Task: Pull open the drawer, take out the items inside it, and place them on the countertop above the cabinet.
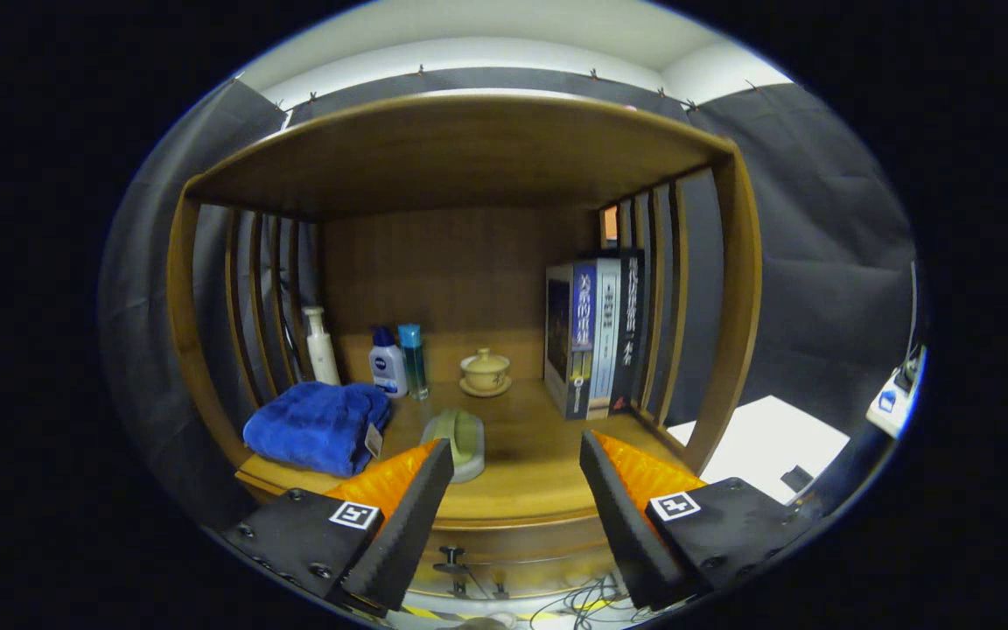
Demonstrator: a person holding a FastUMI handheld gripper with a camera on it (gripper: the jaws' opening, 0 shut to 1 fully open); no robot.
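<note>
My gripper (517,446) is open and holds nothing, its fingers hovering over the front edge of the wooden countertop (530,455). Below that edge, between the fingers, I see the drawer front (526,544) with a small dark knob (451,555); it looks closed, and its contents are hidden. A pale green item on a white dish (460,442) rests on the countertop just ahead of the left finger.
On the countertop lie a folded blue towel (318,426), a white bottle (322,346), two blue-capped bottles (399,360), a lidded cup on a saucer (485,372) and upright books (596,337). A shelf roofs the niche; slatted walls flank it. Cables (574,604) lie below.
</note>
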